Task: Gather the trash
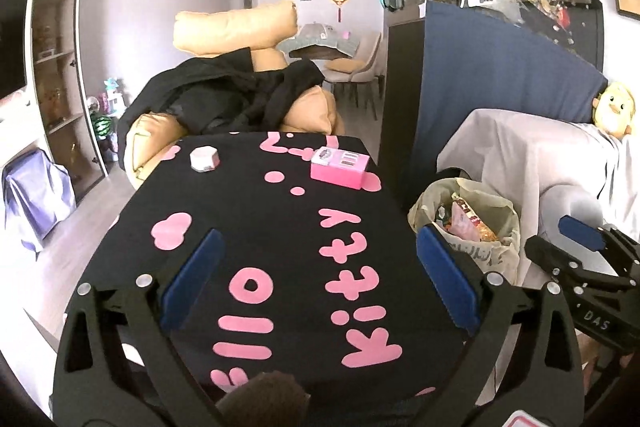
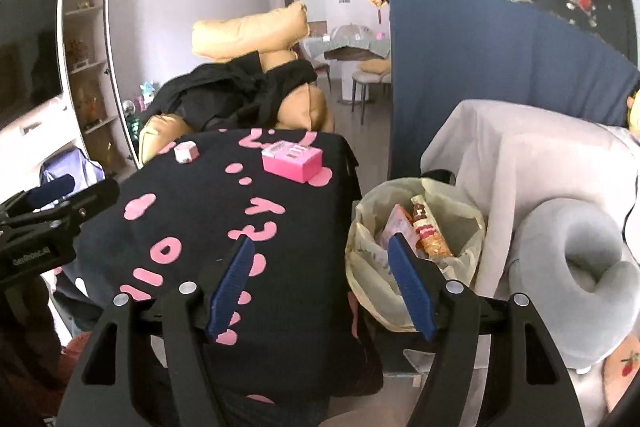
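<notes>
With both grippers' fingers released and empty, I see wrappers in the trash bag (image 2: 416, 227); a pink box (image 1: 339, 167) and a small tub (image 1: 205, 158) remain on the tabletop (image 1: 280, 247).

The cloth (image 1: 280, 227) on the table is black with pink letters and blobs. On it sit a pink box (image 1: 340, 165) and a small white-and-pink box (image 1: 205, 159). The bin bag (image 2: 416, 247) is pale yellowish, holding red-and-orange wrappers (image 2: 430, 231). The gripper pads (image 1: 192, 275) are blue on black arms. The sofa (image 1: 236, 27) is tan, the neck pillow (image 2: 576, 259) grey.
</notes>
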A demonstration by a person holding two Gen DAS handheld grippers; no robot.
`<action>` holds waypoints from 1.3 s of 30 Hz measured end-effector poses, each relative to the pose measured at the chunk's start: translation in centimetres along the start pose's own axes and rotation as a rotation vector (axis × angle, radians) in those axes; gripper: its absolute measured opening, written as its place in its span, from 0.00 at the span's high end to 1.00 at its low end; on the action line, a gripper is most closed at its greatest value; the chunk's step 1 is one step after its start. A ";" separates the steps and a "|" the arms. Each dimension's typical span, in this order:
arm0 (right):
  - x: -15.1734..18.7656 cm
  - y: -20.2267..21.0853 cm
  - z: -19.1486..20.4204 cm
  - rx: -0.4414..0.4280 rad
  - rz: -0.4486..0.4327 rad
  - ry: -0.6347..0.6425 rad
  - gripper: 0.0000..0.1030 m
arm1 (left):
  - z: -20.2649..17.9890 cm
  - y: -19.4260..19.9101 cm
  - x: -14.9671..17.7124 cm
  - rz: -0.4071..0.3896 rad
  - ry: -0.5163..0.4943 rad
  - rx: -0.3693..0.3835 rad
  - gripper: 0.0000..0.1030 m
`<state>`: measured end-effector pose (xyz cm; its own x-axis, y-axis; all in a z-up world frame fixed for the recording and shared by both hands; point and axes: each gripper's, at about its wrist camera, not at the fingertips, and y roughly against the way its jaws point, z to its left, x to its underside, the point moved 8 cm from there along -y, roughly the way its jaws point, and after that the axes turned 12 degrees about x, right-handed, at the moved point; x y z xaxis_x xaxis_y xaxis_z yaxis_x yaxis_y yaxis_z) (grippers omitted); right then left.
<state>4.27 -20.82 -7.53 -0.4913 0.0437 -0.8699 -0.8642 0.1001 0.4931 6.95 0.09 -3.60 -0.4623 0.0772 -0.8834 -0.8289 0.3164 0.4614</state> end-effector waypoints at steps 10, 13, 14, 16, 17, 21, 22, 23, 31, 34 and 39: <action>-0.9 2.5 0.0 0.006 -0.072 -0.007 0.36 | -1.1 2.1 -0.7 -0.055 -0.024 0.026 0.09; -1.1 2.8 -0.1 0.006 -0.077 -0.011 0.36 | -1.3 2.2 -0.8 -0.058 -0.027 0.025 0.09; -1.2 2.9 -0.2 0.004 -0.078 -0.014 0.36 | -1.3 2.2 -0.8 -0.056 -0.028 0.026 0.09; -1.3 3.0 -0.3 0.006 -0.081 -0.017 0.36 | -1.4 2.2 -0.8 -0.054 -0.030 0.028 0.09; -1.3 3.0 -0.4 0.006 -0.082 -0.018 0.36 | -1.5 2.1 -0.8 -0.052 -0.034 0.030 0.09; -1.3 3.0 -0.5 0.004 -0.081 -0.020 0.36 | -1.9 2.0 -0.9 -0.053 -0.046 0.042 0.09; -1.3 3.0 -0.6 0.005 -0.078 -0.022 0.36 | -2.0 2.1 -0.9 -0.054 -0.049 0.044 0.09; -1.2 3.0 -0.6 0.005 -0.077 -0.025 0.36 | -2.1 2.0 -0.9 -0.054 -0.052 0.046 0.09; -1.1 2.9 -0.8 0.006 -0.069 -0.035 0.36 | -2.2 1.8 -0.9 -0.046 -0.056 0.050 0.09; -1.1 2.8 -0.9 0.009 -0.069 -0.035 0.36 | -2.3 1.7 -0.9 -0.046 -0.057 0.051 0.09; -1.1 2.8 -0.9 0.008 -0.067 -0.039 0.36 | -2.4 1.7 -0.9 -0.047 -0.057 0.050 0.09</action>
<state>2.31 -21.52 -5.18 -0.4280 0.0758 -0.9006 -0.8938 0.1121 0.4342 5.21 -1.67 -1.83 -0.4037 0.1141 -0.9077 -0.8316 0.3680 0.4161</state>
